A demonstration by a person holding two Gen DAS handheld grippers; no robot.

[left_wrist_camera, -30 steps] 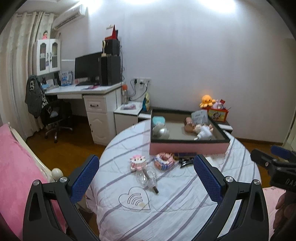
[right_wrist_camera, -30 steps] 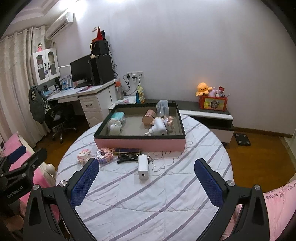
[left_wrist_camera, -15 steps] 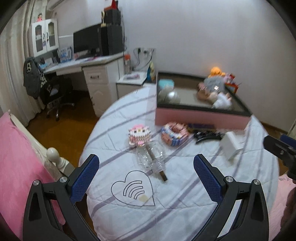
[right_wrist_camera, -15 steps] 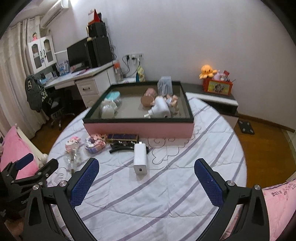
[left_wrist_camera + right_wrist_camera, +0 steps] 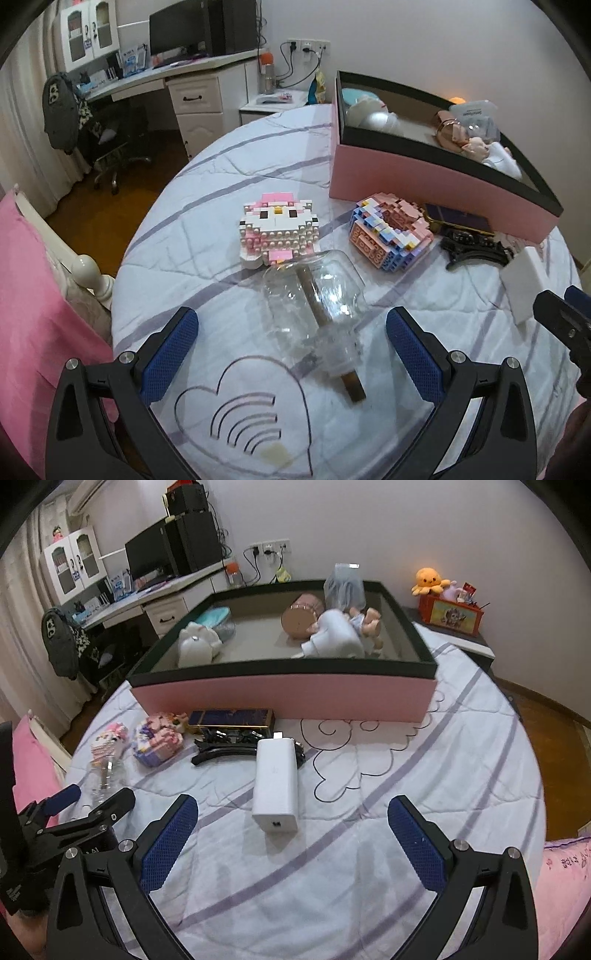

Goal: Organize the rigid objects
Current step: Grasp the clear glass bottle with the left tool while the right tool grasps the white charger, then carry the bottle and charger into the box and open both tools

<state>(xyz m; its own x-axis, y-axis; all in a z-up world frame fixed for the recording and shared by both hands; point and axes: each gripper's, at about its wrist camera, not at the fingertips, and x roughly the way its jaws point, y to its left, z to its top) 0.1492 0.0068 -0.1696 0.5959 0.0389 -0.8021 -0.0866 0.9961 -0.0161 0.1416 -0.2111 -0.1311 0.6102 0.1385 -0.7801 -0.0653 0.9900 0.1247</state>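
My left gripper (image 5: 291,343) is open, its fingers on either side of the neck of a clear glass bottle (image 5: 314,295) that lies on the quilt with a brown stick through it. Beyond it sit a pink-and-white brick cat (image 5: 279,229) and a pink brick donut (image 5: 389,230). My right gripper (image 5: 291,834) is open and empty just short of a white power bank (image 5: 276,784). A black hair clip (image 5: 225,744) and a dark blue case (image 5: 231,718) lie before the pink box (image 5: 280,694), which holds a doll and other items.
The round table wears a striped quilt (image 5: 406,775) with a heart print (image 5: 243,413) near the left gripper. A pink bed (image 5: 29,295) borders the left. A desk with monitor (image 5: 192,33) stands at the back. The left gripper also shows in the right wrist view (image 5: 92,805).
Both grippers have moved down and forward toward the table. The left one now straddles the bottle; the right one has closed in on the power bank. Both stay open.
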